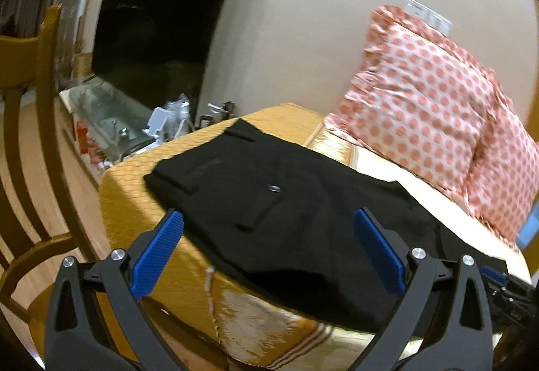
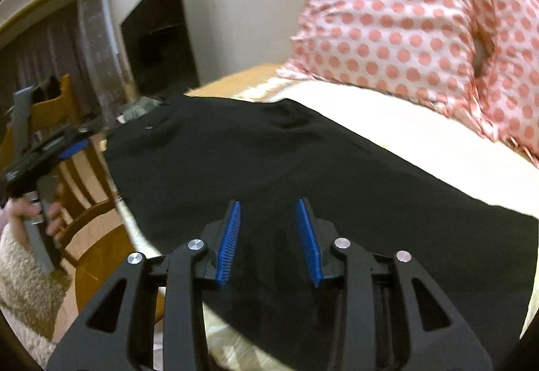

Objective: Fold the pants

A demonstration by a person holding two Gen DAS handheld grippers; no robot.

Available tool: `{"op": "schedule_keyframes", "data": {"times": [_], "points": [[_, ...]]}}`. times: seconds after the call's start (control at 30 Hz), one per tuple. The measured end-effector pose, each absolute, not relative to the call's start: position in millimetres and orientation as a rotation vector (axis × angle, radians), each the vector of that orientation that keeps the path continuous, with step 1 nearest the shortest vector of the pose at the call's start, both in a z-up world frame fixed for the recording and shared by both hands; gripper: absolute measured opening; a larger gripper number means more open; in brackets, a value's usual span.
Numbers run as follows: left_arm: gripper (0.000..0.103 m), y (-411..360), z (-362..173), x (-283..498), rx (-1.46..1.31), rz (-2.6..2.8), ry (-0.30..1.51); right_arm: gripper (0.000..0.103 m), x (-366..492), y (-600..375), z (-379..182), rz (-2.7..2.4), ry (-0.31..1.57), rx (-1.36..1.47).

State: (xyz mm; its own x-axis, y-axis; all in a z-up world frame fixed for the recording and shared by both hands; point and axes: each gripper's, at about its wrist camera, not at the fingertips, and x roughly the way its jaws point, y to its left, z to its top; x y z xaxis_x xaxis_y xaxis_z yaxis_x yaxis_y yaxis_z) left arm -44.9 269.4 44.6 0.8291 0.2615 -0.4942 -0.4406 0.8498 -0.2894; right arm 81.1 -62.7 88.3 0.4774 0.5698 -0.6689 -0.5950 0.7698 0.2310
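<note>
Pants (image 1: 269,202): black, lying flat on the bed, waist end far-left with a back pocket and button showing; the legs run off to the near right.
Fold state: I judge they are already halved leg on leg, since I see one long narrow strip in the right view (image 2: 303,169); the lengthwise folds, hem toward waist, look not yet done.
Left gripper (image 1: 269,229): jaws wide apart, nothing between them, hovering above the near edge of the pants by the pocket.
Right gripper (image 2: 269,219): jaws partly apart, with a clear gap, low over the cloth; I cannot tell if the tips touch it, and no fabric is pinched.
Bed (image 1: 134,196): yellow quilted cover, pants across it, its near-left corner bare.
Pillows (image 1: 421,95): pink-dotted, far right, apart from the pants.
Chair (image 1: 30,135): wooden, left of the bed.
TV (image 1: 161,34): dark screen, far left wall.
Left to do: grasp the leg end, carry it over to the waist, flatten.
</note>
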Motion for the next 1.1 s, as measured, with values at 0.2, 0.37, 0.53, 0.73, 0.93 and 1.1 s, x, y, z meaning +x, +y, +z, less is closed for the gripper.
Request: {"op": "schedule_keyframes", "data": {"times": [0.2, 0.37, 0.53, 0.73, 0.93, 1.1], "points": [[0.101, 304.3, 30.6, -43.5, -0.551, 0.354, 0.499, 0.038, 86.1, -52.8, 64.3, 0.694, 0.918, -0.119], [0.098, 334.8, 14.4, -29.1, -0.704, 0.301, 0.551, 0.048, 95.0, -63.7, 61.4, 0.727, 0.940, -0.019], [0.098, 348.6, 5.5, -24.5, -0.821, 0.264, 0.574, 0.057, 92.9, -55.9, 62.7, 0.729, 0.921, -0.061], [0.098, 349.0, 4.3, -21.8, -0.896, 0.206, 0.614, 0.059, 84.9, -59.7, 64.3, 0.732, 0.917, -0.038], [0.098, 348.8, -2.2, -18.8, -1.036, 0.093, 0.632, 0.060, 84.3, -60.0, 63.7, 0.732, 0.911, -0.029], [0.085, 351.5, -9.9, -14.8, -1.127, 0.036, 0.621, 0.061, 84.2, -60.1, 64.0, 0.731, 0.907, -0.030]]}}
